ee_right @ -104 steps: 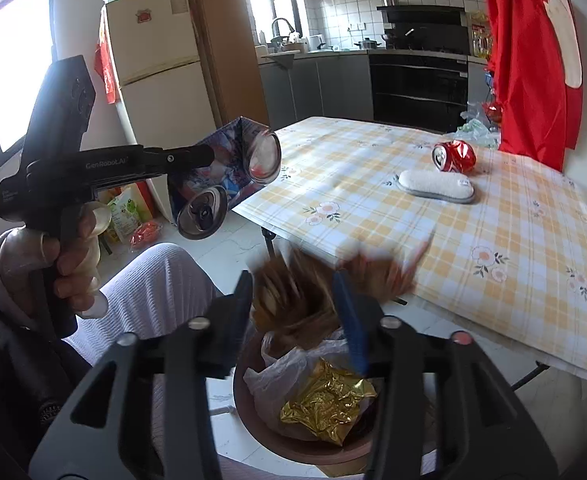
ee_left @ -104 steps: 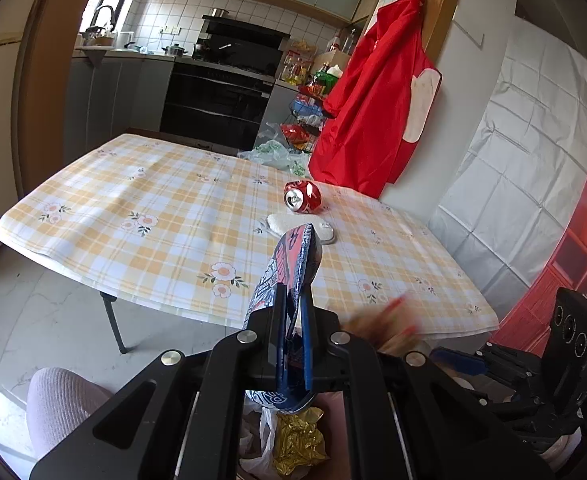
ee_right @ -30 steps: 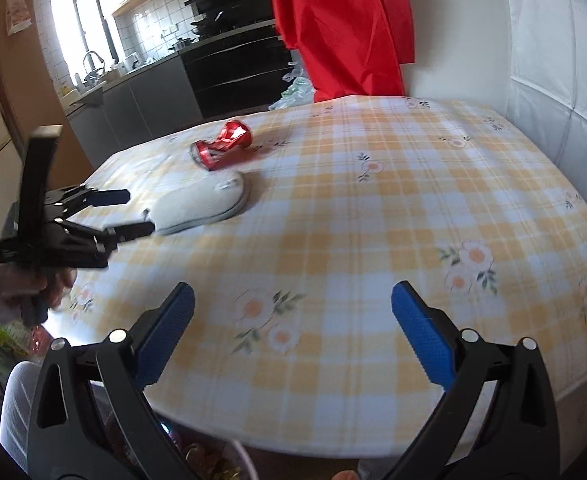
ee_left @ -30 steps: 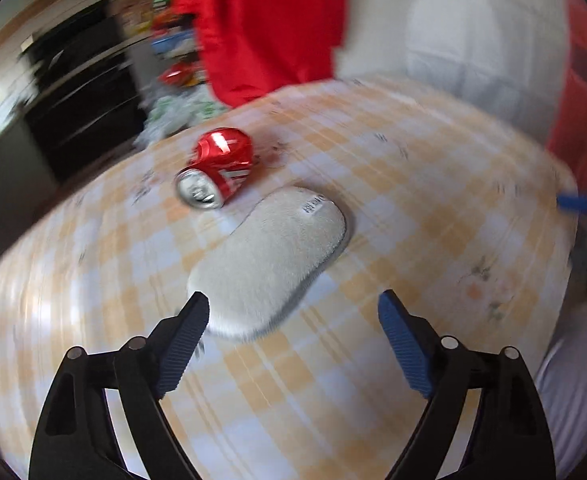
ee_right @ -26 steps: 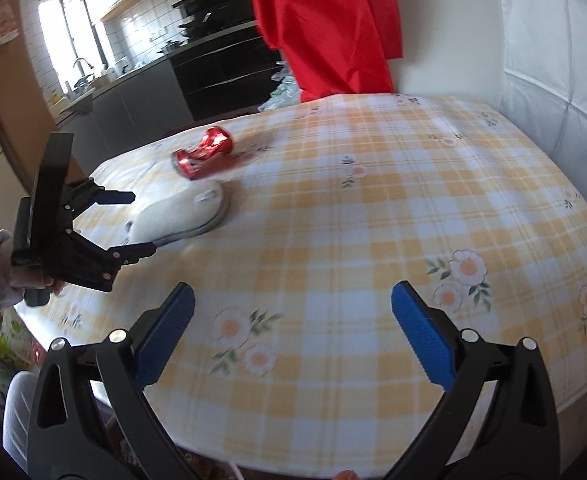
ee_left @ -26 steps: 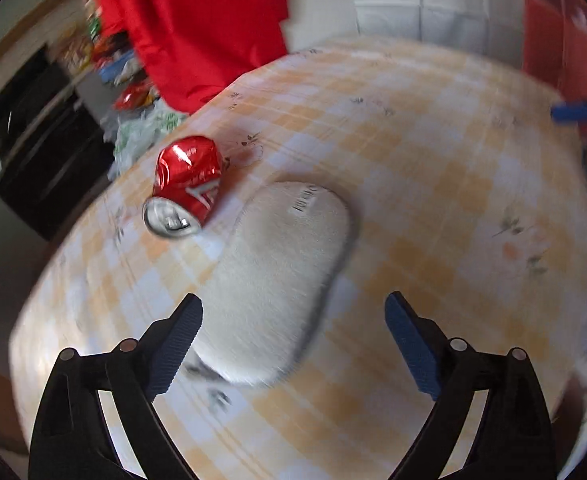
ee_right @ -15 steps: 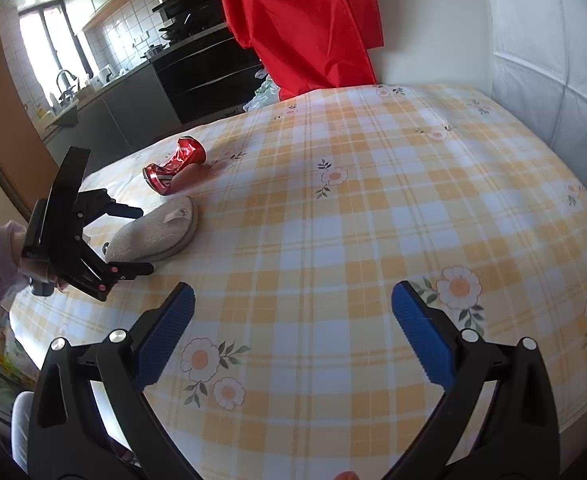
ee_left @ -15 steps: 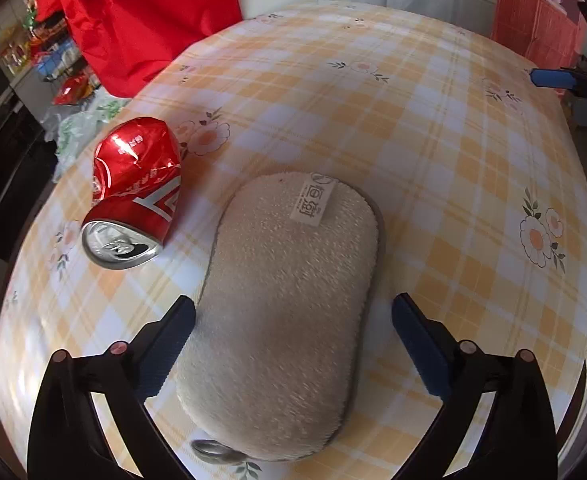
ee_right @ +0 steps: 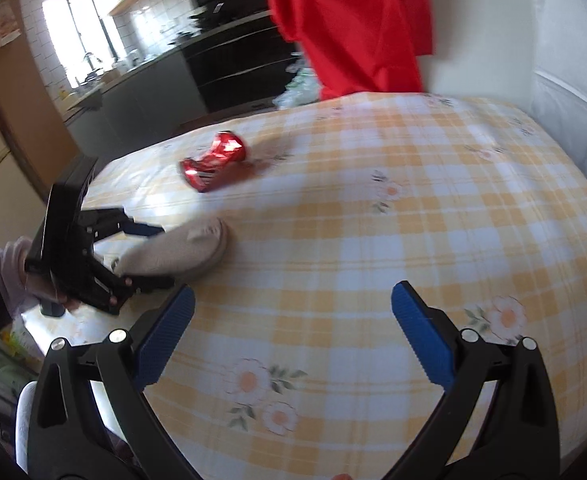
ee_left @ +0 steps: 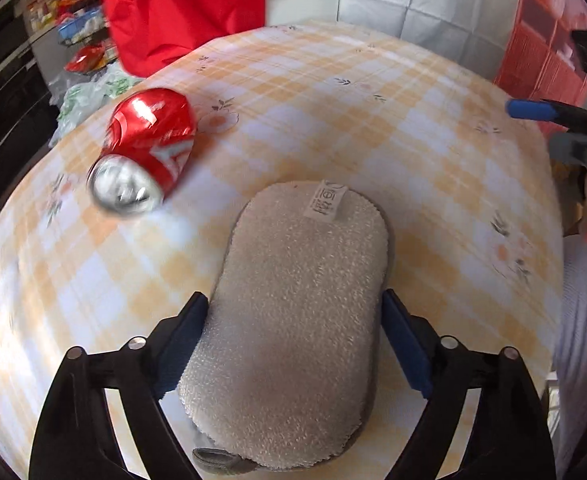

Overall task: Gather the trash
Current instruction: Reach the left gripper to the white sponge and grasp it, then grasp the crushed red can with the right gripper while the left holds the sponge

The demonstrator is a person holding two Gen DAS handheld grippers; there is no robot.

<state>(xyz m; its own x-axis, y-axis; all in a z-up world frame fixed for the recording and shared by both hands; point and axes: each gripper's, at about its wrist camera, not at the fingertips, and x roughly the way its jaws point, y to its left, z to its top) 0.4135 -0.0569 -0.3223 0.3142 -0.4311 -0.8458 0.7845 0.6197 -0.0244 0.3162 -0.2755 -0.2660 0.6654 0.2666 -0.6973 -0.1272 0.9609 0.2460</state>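
A crushed red soda can (ee_left: 145, 152) lies on its side on the yellow checked tablecloth (ee_left: 373, 120). It also shows in the right wrist view (ee_right: 213, 162). A beige oval sponge pad (ee_left: 297, 320) lies just in front of it, also seen from the right wrist (ee_right: 173, 252). My left gripper (ee_left: 293, 344) is open, its blue fingers on either side of the sponge's near half. My right gripper (ee_right: 293, 328) is open and empty over bare tablecloth, to the right of the sponge.
A red garment (ee_right: 345, 24) hangs on the white wall behind the table. Dark kitchen cabinets and an oven (ee_right: 233, 68) stand beyond the far edge. Plastic bags (ee_left: 89, 92) lie on the floor past the can.
My left gripper has moved forward so its open fingers now straddle the sponge. My right gripper has moved further over the table; both have stayed open.
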